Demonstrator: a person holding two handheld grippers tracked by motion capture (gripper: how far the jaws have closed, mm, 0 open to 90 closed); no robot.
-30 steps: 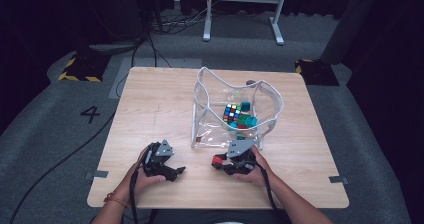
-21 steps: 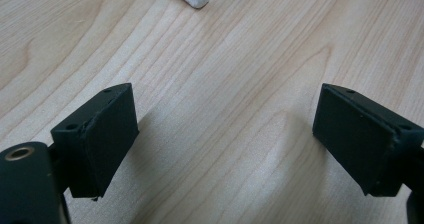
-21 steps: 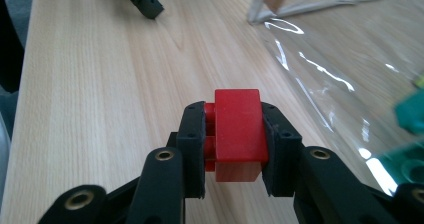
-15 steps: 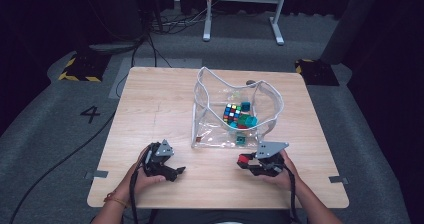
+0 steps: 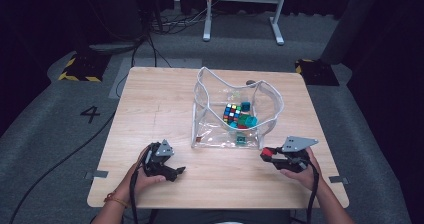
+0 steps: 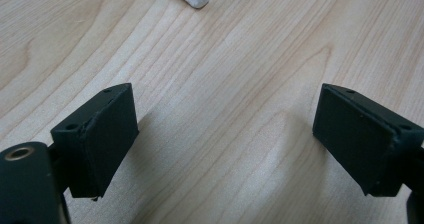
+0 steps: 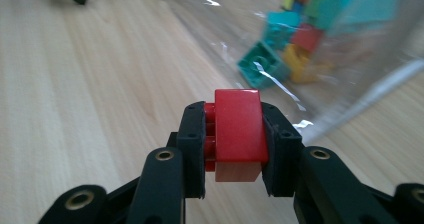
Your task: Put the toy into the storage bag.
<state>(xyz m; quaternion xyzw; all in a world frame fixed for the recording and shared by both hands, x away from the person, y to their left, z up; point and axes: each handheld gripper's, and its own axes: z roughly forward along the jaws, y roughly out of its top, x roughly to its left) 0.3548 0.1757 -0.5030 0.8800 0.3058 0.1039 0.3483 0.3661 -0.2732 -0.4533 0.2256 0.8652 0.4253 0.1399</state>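
Clear bag contains puzzle cube and coloured bricks. Right gripper, just right of bag's front corner, clamps red brick, long axis vertical between pads. Left gripper gapes wide, holding nothing.

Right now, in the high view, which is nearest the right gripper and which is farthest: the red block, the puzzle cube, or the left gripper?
1. Red block: between the right gripper fingers.
2. Puzzle cube: inside the clear bag, beyond it.
3. Left gripper: across the table's near edge.
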